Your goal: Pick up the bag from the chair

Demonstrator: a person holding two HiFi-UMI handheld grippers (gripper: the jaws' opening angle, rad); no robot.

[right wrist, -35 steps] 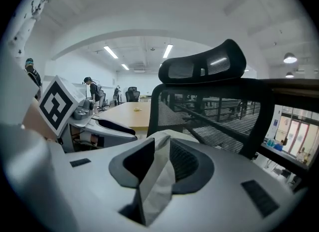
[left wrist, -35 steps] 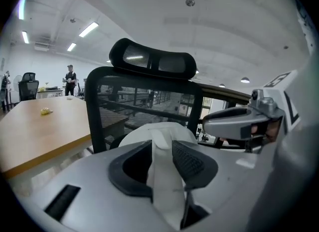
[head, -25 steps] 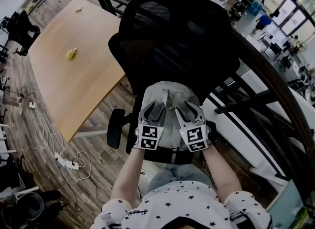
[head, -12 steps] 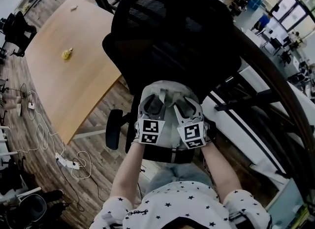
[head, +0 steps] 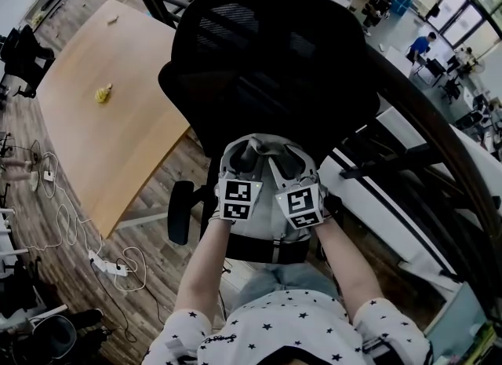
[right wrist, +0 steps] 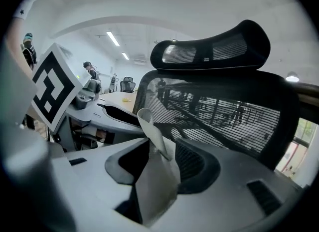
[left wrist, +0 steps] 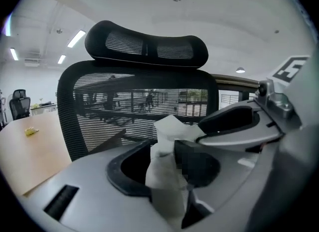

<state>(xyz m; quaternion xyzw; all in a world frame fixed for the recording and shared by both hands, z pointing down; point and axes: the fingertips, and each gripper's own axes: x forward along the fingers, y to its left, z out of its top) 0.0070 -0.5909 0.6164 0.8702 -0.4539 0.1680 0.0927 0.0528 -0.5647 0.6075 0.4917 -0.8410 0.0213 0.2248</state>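
As left gripper (left wrist: 167, 158) fingers close on bag (head: 265, 228), right gripper (right wrist: 158, 162) pinches it; contents hidden.

- The chair (head: 274, 65) is viewed steeply downward from the head camera, above the jaws.
- Its mesh backrest (left wrist: 99, 111), ahead of the jaws, is shared closely by the 2 gripper views.

The person's bare forearms (head: 205, 257) reach forward side by side, each hand carrying a grey two-jaw gripper tipped slightly downward. The left gripper (head: 248, 158) has just been closing its jaws, which now pinch a fold of the pale grey fabric bag (left wrist: 164, 186). The right gripper (head: 287, 161), just beside it, is clamped on another strip of that fabric.
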